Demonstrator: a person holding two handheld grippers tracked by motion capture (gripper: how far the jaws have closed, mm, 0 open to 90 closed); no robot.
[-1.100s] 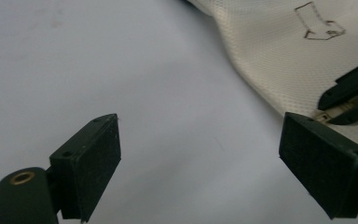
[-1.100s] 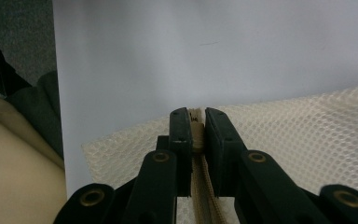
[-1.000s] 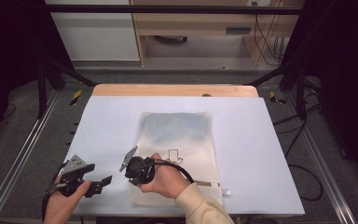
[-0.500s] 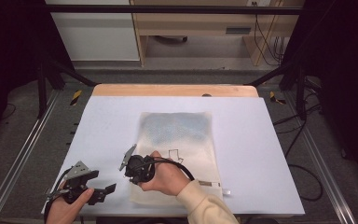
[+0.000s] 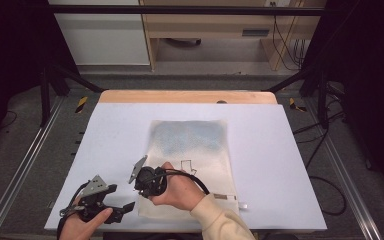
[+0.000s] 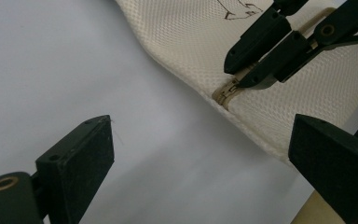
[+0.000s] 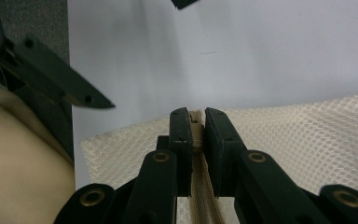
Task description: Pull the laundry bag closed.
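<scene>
A cream mesh bag [image 5: 192, 150] lies flat on the pale blue table top [image 5: 115, 135], near the middle and reaching toward the near edge; a bluish patch shows through its far half and a small dark line drawing sits on its near half. A zip [image 7: 196, 140] runs along the bag's near edge.

The right gripper [image 5: 141, 181] rests at the bag's near left corner, held in a hand [image 5: 177, 189] with a cream sleeve [image 5: 220, 220]. In the right gripper view its two black jaws are closed tight on the end of the zip — the small beige zip piece sits pinched between them, with the mesh spreading to either side. The left gripper view shows the same pinch from the side, the jaw tips meeting on the zip at the bag's edge.

The left gripper [image 5: 127, 206] sits at the near left of the table, just left of the bag and apart from it, held in the other hand [image 5: 82, 225]. Its jaws stand wide apart with nothing between them — only bare table top lies under the gap
</scene>
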